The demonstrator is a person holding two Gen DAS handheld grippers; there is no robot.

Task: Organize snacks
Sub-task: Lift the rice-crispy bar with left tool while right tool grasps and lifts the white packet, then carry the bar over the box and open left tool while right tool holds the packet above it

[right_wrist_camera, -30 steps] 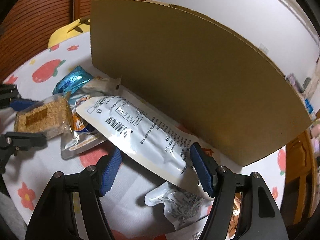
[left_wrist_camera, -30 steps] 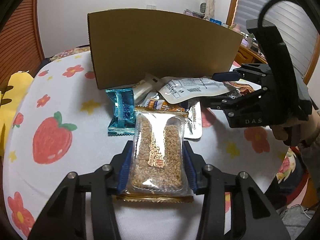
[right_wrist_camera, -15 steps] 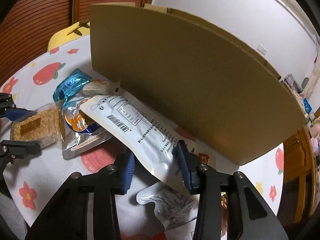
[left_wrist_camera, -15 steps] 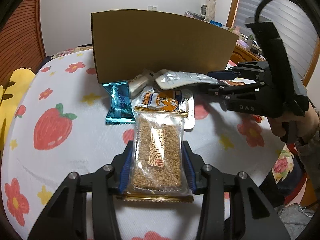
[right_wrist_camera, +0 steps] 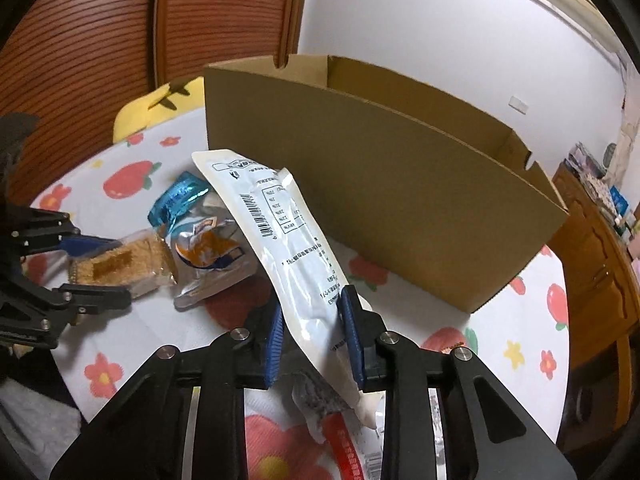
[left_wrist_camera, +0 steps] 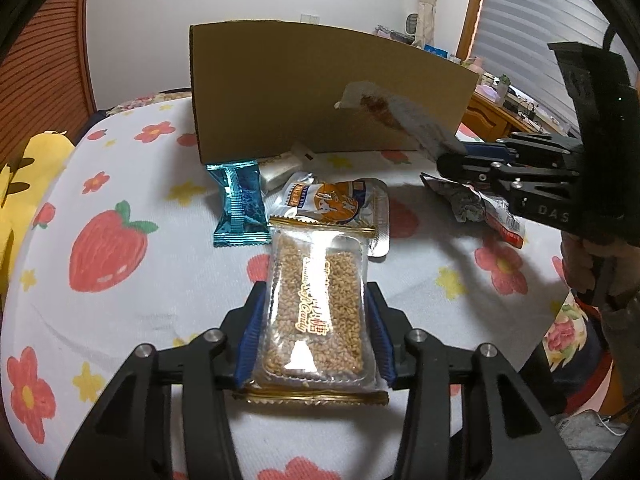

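Observation:
My left gripper (left_wrist_camera: 316,332) is shut on a clear sesame candy bar pack (left_wrist_camera: 316,312) and holds it low over the tablecloth. My right gripper (right_wrist_camera: 314,334) is shut on a long white snack pouch (right_wrist_camera: 280,240) and holds it lifted and tilted, in front of the open cardboard box (right_wrist_camera: 400,184). In the left wrist view the pouch (left_wrist_camera: 400,114) hangs before the box wall (left_wrist_camera: 280,88). A teal wrapper (left_wrist_camera: 240,208), a silver and orange packet (left_wrist_camera: 336,204) and a small silver bar (left_wrist_camera: 280,166) lie by the box.
The round table has a white cloth with strawberries and flowers (left_wrist_camera: 108,252). More packets lie under the right gripper (left_wrist_camera: 480,208). A yellow cushion (left_wrist_camera: 20,184) is at the left, a wooden cabinet (right_wrist_camera: 592,248) at the right.
My right gripper has closed on the white pouch and lifted it off the pile, tilting it upward. My left gripper has drawn back slightly with the sesame bar.

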